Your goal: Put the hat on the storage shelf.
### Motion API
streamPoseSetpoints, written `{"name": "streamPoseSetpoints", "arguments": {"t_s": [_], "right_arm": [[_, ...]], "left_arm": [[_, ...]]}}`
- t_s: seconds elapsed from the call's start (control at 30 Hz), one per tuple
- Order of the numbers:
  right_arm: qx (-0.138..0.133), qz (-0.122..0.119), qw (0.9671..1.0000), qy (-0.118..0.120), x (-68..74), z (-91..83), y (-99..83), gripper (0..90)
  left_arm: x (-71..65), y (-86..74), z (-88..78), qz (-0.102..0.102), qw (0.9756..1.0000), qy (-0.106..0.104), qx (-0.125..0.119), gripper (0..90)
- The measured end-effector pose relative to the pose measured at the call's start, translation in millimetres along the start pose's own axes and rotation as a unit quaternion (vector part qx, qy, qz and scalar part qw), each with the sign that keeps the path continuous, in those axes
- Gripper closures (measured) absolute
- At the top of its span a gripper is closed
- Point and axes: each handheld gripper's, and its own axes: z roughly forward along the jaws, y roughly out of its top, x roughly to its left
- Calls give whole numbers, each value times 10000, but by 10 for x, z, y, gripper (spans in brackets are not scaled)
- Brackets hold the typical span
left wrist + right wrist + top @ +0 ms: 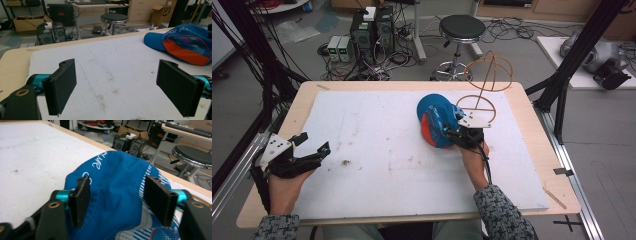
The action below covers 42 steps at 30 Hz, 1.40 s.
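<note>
Right now the blue cap [435, 120] lies on the white foam board [372, 145] at about two o'clock from the board's middle, its orange underside turned toward the person. Just behind it, at one o'clock, stands a thin wire stand [484, 82] of looped rings, close beside the cap. The right gripper [458, 131] is at the cap's right-hand edge — in the right gripper view its two black pads straddle the blue crown [117, 192], fabric bulging between them; whether they already press on it I cannot tell. The left gripper [314, 150] rests well apart at eight o'clock, near the board's left edge, jaws spread wide with nothing but bare board between them — released. From the left gripper view the cap [185, 41] sits far off at two o'clock.
</note>
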Motion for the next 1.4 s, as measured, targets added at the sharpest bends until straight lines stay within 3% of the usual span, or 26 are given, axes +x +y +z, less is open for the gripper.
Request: {"name": "streamPoseSetpoints", "arguments": {"t_s": [0.47,0.77,0.97,1.13,1.4], "right_arm": [[263,-98,9996,-8,-6,45,-32,642],[397,-124,9991,90,-17,56,-37,875],[356,58,9990,277,-48,43,12,893],[142,20,9995,292,-104,13,237,895],[-132,47,9993,338,-203,-5,439,896]], "left_arm": [[2,-3,3,-1,10000,-8,11,167],[7,2,-3,-11,10000,-9,-8,168],[7,2,-3,-9,10000,-7,-4,168],[12,4,-8,-10,10000,4,-8,168],[29,1,-21,-15,10000,48,-33,174]]}}
